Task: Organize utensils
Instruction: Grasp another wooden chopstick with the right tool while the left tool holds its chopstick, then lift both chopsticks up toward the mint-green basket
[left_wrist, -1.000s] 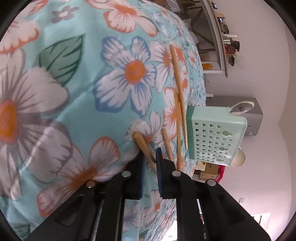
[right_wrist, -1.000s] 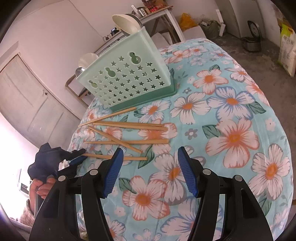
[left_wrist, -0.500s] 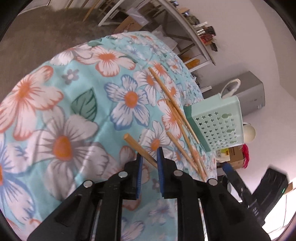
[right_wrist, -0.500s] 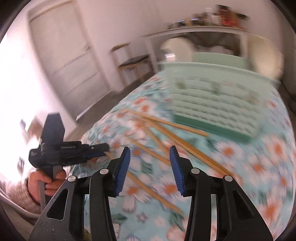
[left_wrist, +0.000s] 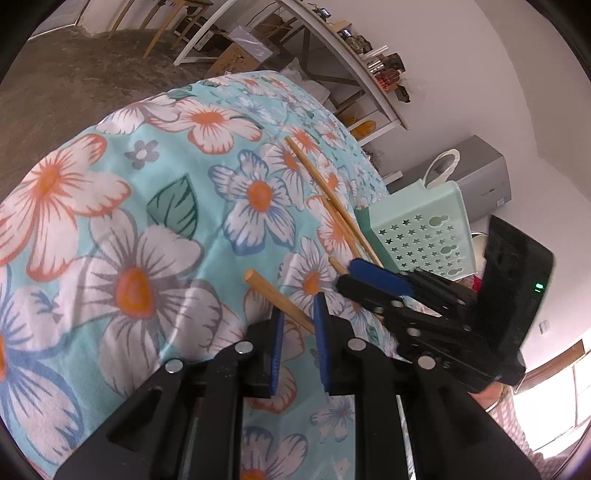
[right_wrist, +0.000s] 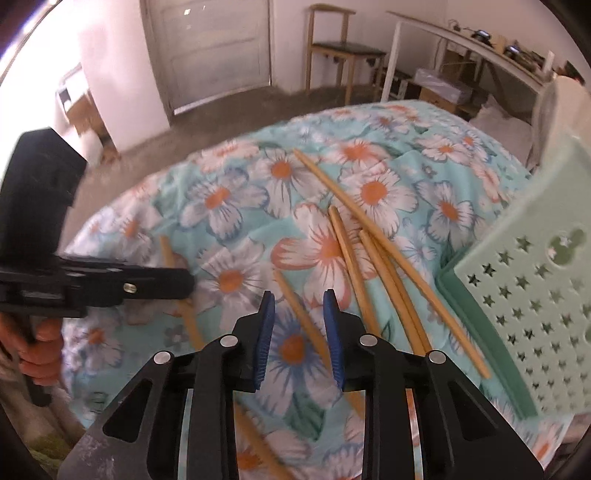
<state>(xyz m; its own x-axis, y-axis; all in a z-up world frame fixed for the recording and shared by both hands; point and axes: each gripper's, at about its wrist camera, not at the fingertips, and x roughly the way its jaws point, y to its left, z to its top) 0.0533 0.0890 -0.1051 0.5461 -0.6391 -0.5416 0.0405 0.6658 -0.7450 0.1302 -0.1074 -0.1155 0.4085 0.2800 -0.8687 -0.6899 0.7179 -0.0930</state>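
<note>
1. we have our left gripper (left_wrist: 298, 314) clamped on one wooden chopstick (left_wrist: 275, 293); its blunt end sticks out up and to the left of the blue pads, lifted off the floral cloth (left_wrist: 159, 206).
2. seen from the right wrist, that left gripper (right_wrist: 184, 282) reaches in from the left edge, with the hand (right_wrist: 38, 350) that holds it low at the left.
3. our right gripper (right_wrist: 299, 314) hangs above the cloth with its jaws apart; they have just been closing. a loose chopstick (right_wrist: 301, 312) lies on the cloth below the gap, and the pads do not press on it.
4. in the left wrist view the right gripper (left_wrist: 373, 275) comes in from the right, its tips near the loose sticks.
5. the other chopsticks (right_wrist: 373, 254) lie scattered on the cloth, some crossing, between the grippers and the holder.
6. the mint green utensil holder (right_wrist: 535, 295), pierced with stars, stands at the right on the cloth, with the nearest sticks running up to its dark green base.
7. the right wrist view is somewhat blurred at its left side.
</note>
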